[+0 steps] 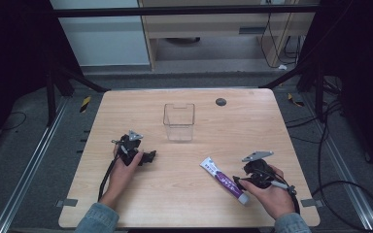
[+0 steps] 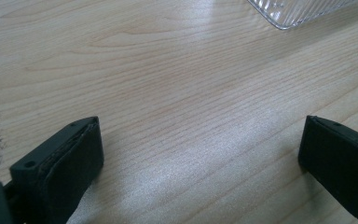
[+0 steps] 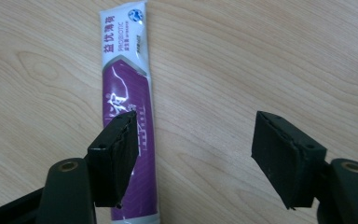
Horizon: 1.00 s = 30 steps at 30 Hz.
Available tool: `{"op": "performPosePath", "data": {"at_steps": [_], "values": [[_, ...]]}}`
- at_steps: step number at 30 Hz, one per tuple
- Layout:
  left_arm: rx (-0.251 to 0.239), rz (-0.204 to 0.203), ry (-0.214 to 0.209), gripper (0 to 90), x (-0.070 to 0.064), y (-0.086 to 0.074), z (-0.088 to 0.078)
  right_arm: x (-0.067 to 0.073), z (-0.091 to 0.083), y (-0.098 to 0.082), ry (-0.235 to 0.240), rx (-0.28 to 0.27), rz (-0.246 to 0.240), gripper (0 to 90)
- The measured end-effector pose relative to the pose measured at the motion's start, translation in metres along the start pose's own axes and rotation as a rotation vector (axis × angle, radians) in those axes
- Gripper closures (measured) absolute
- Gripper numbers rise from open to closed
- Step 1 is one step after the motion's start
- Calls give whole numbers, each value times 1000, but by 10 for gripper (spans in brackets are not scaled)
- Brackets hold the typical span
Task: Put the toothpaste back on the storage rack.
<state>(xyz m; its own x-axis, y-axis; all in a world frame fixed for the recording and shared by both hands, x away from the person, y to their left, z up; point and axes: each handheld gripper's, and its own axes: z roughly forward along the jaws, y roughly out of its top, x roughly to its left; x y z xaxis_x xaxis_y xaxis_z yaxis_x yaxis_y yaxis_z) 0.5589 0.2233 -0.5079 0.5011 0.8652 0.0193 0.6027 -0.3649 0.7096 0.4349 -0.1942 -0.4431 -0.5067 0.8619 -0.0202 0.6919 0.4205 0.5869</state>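
Toothpaste tube (image 1: pixel 224 180) is lying flat at the near right, under the right gripper (image 3: pixel 193 154), whose spread jaws are pinching nothing. The left gripper (image 2: pixel 200 163), also spread, is resting at the near left. Next, the right jaws likely need centring over the tube before squeezing, perhaps for the clear box (image 1: pixel 178 122).

Bare tabletop (image 1: pixel 126 111) all around; just the clear bin (image 1: pixel 178 122) and toothpaste tube (image 1: pixel 223 179) obstruct passage.

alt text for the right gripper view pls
A purple and white toothpaste tube lies flat on a pale wooden table, running away from the camera. The right gripper has its two black jaws open above it, the left jaw over the tube's edge, the right jaw over bare wood.
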Motion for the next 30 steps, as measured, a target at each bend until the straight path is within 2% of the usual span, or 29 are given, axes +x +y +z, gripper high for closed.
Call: {"op": "performPosePath", "data": {"at_steps": [1,2,11,20,30], "values": [[0,0,0,0,0,0,0,1,0,1,6,1,4,322],[0,0,0,0,0,0,0,5,1,3,5,14,-14,327],[-2,-2,0,0,0,0,0,16,3,20,28,35,-65,372],[-1,-2,2,0,0,0,0,23,8,41,38,74,-116,356],[-1,-2,2,0,0,0,1,31,21,48,61,117,-130,354]]}}
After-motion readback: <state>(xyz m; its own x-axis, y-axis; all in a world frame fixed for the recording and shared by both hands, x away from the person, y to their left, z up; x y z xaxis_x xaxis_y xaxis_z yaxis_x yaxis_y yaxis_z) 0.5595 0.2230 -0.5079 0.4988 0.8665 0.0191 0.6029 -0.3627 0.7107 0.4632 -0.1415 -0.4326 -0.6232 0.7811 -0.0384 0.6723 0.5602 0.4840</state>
